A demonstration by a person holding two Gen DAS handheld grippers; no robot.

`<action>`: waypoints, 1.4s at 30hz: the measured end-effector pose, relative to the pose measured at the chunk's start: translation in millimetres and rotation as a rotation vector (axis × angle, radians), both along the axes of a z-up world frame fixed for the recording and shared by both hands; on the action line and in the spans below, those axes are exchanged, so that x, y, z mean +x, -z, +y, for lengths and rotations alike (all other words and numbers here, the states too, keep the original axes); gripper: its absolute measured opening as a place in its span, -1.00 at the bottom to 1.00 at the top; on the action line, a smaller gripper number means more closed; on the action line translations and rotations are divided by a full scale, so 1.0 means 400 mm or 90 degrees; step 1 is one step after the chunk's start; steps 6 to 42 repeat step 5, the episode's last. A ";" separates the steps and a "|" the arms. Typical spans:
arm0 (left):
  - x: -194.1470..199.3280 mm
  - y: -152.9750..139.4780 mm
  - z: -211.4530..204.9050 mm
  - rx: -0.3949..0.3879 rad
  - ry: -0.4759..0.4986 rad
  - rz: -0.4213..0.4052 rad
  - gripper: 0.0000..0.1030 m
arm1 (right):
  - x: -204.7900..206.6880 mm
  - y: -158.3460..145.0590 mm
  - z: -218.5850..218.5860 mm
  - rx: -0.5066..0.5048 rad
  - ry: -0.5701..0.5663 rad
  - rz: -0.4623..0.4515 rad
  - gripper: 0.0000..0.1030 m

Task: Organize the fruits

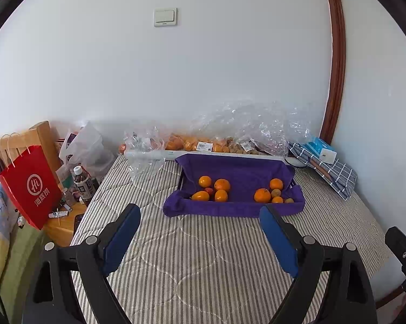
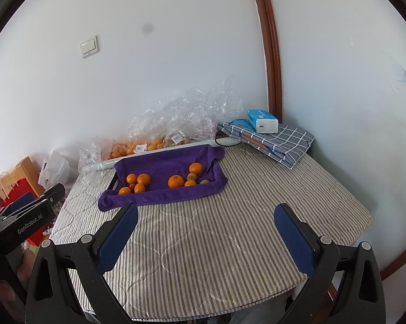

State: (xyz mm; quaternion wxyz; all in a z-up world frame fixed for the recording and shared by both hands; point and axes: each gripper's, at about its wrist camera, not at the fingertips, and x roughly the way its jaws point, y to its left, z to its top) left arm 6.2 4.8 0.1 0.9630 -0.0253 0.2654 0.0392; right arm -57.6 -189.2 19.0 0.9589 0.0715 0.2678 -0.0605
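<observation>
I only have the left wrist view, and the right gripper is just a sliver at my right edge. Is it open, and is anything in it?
Observer: The right gripper is open. Nothing sits between its blue pads, only bare striped mat beyond them.
Operator: Before I start sorting, has any fruit rolled off to the right of the tray, where my view gets cut off?
Observer: No. In the right wrist view the mat to the right of the purple towel-lined tray shows no loose fruit, out to its near right corner.
</observation>
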 end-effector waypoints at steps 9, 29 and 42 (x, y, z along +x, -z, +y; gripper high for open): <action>0.001 -0.001 0.005 0.000 -0.002 -0.002 0.77 | -0.003 0.000 0.001 0.001 -0.001 -0.001 0.94; 0.001 -0.001 0.005 0.000 -0.002 -0.002 0.77 | -0.003 0.000 0.001 0.001 -0.001 -0.001 0.94; 0.001 -0.001 0.005 0.000 -0.002 -0.002 0.77 | -0.003 0.000 0.001 0.001 -0.001 -0.001 0.94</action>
